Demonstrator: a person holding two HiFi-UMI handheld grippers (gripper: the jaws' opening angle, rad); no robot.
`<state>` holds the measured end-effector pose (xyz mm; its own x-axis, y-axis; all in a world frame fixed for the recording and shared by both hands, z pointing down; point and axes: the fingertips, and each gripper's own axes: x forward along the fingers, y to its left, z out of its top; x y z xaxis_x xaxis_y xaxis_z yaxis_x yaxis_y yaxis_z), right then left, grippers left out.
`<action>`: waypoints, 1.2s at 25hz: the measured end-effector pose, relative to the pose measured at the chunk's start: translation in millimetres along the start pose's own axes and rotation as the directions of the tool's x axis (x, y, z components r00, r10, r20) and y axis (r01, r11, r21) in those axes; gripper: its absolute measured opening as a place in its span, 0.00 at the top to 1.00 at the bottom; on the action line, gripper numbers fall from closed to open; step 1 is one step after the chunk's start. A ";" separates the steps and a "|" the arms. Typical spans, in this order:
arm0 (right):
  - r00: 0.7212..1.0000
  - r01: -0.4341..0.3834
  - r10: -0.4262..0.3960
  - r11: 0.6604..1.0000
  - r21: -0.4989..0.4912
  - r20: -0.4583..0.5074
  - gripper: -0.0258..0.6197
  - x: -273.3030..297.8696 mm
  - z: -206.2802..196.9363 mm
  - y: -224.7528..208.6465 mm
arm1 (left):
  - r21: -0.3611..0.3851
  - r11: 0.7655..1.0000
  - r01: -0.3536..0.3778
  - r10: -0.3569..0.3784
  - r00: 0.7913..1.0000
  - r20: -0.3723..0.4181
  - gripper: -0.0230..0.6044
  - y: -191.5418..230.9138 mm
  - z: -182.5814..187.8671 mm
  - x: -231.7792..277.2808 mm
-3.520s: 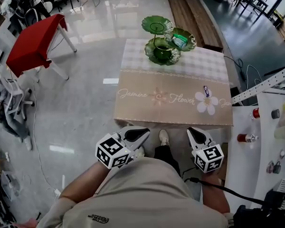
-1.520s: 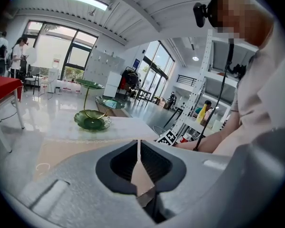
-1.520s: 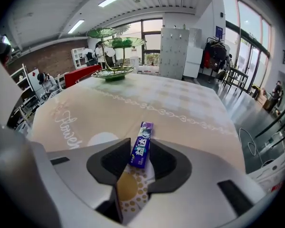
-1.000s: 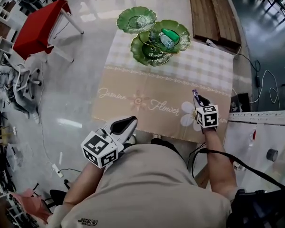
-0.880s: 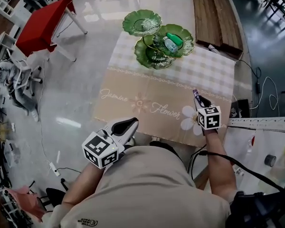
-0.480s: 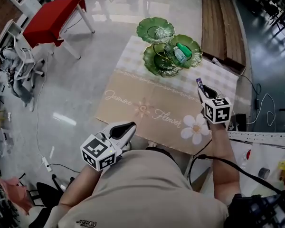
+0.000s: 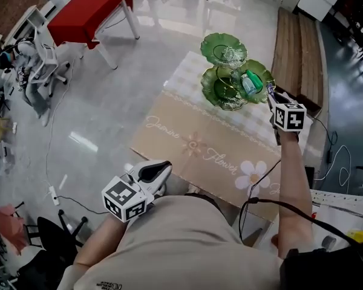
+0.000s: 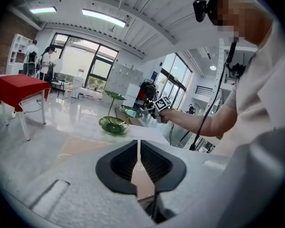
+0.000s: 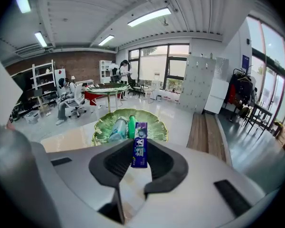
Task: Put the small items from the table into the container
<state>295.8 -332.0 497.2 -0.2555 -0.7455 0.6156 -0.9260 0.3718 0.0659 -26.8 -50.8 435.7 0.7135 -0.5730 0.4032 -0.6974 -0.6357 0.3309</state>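
Observation:
My right gripper (image 7: 272, 93) is shut on a small purple pack (image 9: 140, 144), holding it upright in the air just short of the green leaf-shaped tiered stand (image 7: 233, 77). The stand's right-hand dish (image 9: 152, 124) holds a clear bottle (image 9: 117, 128) and a green tube (image 9: 131, 126); in the head view those two lie together (image 7: 249, 82) on that dish. My left gripper (image 7: 159, 169) hangs near my body, off the table's near edge, its jaws shut with nothing between them (image 8: 138, 156).
The table (image 7: 196, 125) has a beige runner with flower print and a checked cloth. A wooden bench (image 7: 296, 53) stands behind it, a red table (image 7: 94, 14) at far left, chairs and clutter at the left edge. White shelving sits at the lower right.
My right gripper has lifted the purple pack off the runner and carried it up and forward to the stand's right dish. The head camera has swung; the left gripper has shifted slightly.

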 end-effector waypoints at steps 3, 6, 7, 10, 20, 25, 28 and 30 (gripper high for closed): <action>1.000 0.010 -0.010 1.000 0.002 -0.018 0.82 22.7 10.9 -11.2 | -0.015 0.999 -0.032 0.032 0.999 0.003 0.95 5.6 -3.3 -6.9; 0.999 0.025 -0.026 1.000 -0.007 -0.047 0.82 40.5 17.3 -20.3 | -0.027 0.998 -0.059 0.060 0.998 0.006 0.95 11.5 -5.8 -12.2; 0.998 0.031 -0.031 0.999 -0.014 -0.055 0.82 45.2 19.2 -22.5 | -0.030 0.997 -0.068 0.068 0.998 0.007 0.95 13.5 -6.1 -13.8; 0.996 0.031 -0.033 0.999 -0.024 -0.078 0.82 56.2 20.5 -24.9 | -0.042 0.995 -0.088 0.089 0.996 0.012 0.95 18.3 -6.6 -18.0; 0.989 0.033 -0.045 0.996 -0.089 -0.138 0.81 68.6 18.8 -19.1 | -0.045 0.996 -0.080 0.081 0.996 0.020 0.95 26.7 -2.4 -15.2; 0.989 0.045 -0.059 0.994 -0.101 -0.138 0.80 64.3 18.3 -18.3 | -0.033 0.997 -0.067 0.067 0.998 0.014 0.95 27.2 -1.9 -15.8; 0.991 0.058 -0.068 0.994 -0.090 -0.117 0.80 56.8 20.6 -18.8 | -0.024 0.998 -0.059 0.059 0.998 0.011 0.95 28.8 -2.1 -17.4; 0.992 0.068 -0.076 0.994 -0.081 -0.100 0.80 47.7 20.8 -18.7 | -0.016 0.999 -0.047 0.047 0.999 0.009 0.95 29.0 -1.3 -18.8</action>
<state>295.1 -386.0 509.0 -0.1553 -0.7129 0.6839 -0.9158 0.3635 0.1710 -60.5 -57.8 438.9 0.6802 -0.6073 0.4105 -0.7314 -0.5995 0.3250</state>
